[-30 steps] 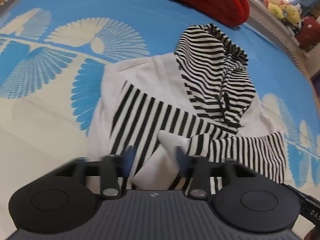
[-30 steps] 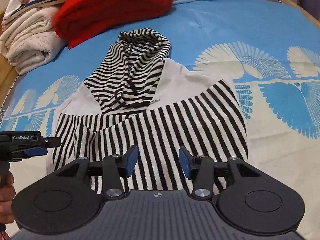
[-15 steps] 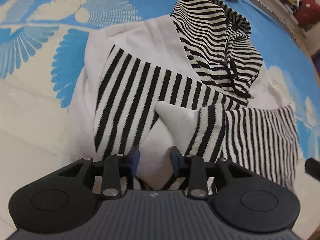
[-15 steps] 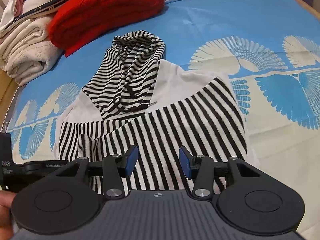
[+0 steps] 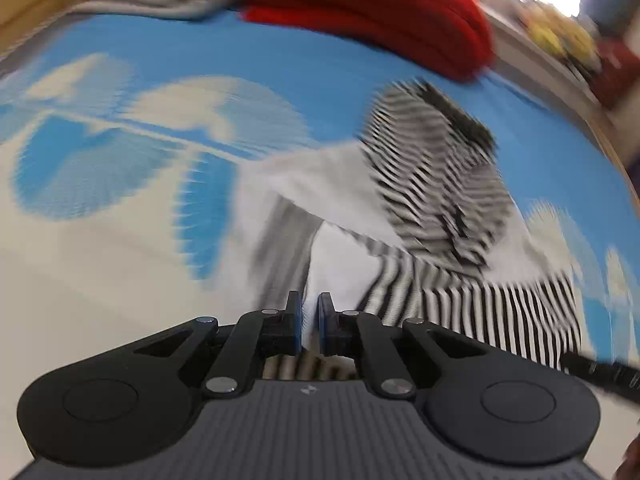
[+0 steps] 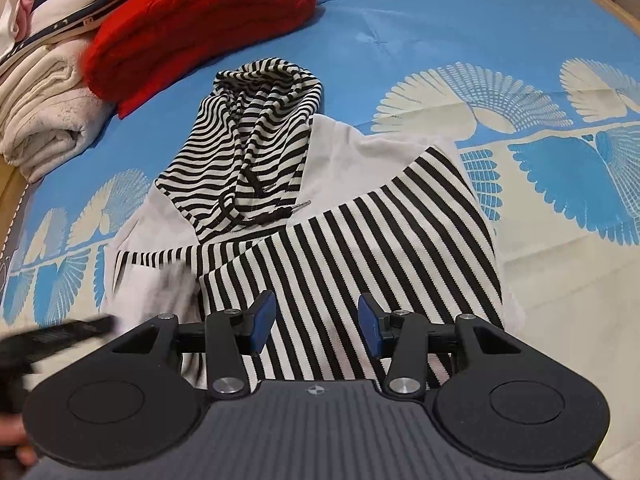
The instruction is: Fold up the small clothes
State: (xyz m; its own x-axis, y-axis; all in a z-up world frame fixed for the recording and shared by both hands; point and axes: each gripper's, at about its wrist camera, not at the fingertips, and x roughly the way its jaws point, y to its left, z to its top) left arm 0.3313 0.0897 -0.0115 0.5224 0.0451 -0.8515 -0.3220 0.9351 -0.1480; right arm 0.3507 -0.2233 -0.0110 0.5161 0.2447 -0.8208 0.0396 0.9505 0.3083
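Blue-and-cream patterned bedspread [image 6: 440, 40], folded red knit [image 6: 192, 20] touching rolled cream towels [image 6: 44, 120] at its far edge.

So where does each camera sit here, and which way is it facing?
Left wrist: on the left gripper, angled down at the striped hoodie on the blue bedspread; its jaws, just closing, pinch white fabric.
Right wrist: on the right gripper, angled down at the same hoodie; jaws open and empty, a blurred hand at the left edge.
Shared: hoodie, bedspread, red sweater.
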